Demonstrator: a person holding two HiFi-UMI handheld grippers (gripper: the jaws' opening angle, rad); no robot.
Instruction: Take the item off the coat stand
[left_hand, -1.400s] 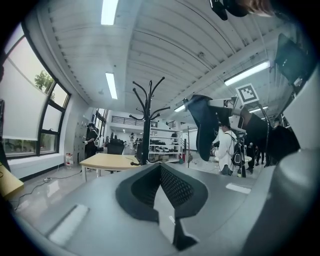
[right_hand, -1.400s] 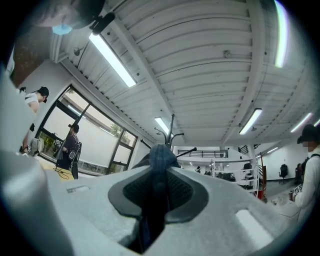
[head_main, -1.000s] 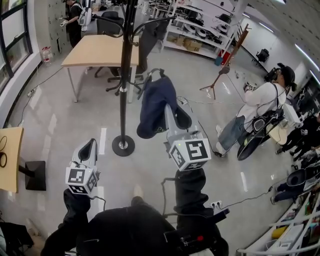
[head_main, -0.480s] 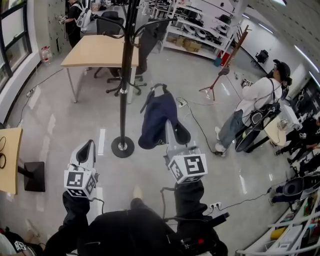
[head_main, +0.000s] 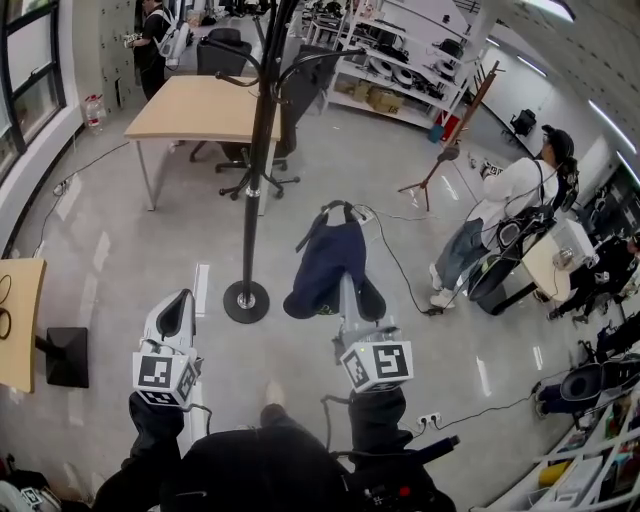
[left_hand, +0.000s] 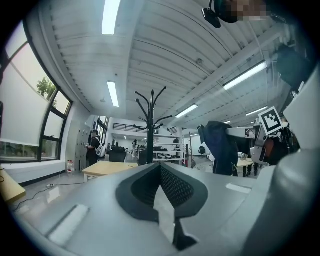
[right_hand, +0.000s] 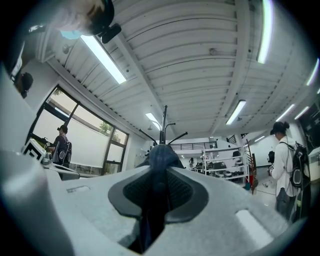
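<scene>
The cloth item (head_main: 325, 260) is dark navy, soft and creased, fuller and rounded at the end near the gripper and narrower toward its far end, where a thin black strap (head_main: 341, 208) forms a loop. The right gripper (head_main: 352, 287) grasps it: in the right gripper view a fold of the navy cloth fills the slot between the jaws and bulges up over their tips. From the head view the item's long axis runs away from the person, strap end farthest. In the left gripper view it hangs roughly upright, most of it below the right gripper's tips. It is clear of the black coat stand (head_main: 252, 190), just beside the pole on its right and above the pale floor (head_main: 120, 250). The left gripper (head_main: 178, 305) sits nearer the person, left of the stand's base, jaws drawn together on nothing.
</scene>
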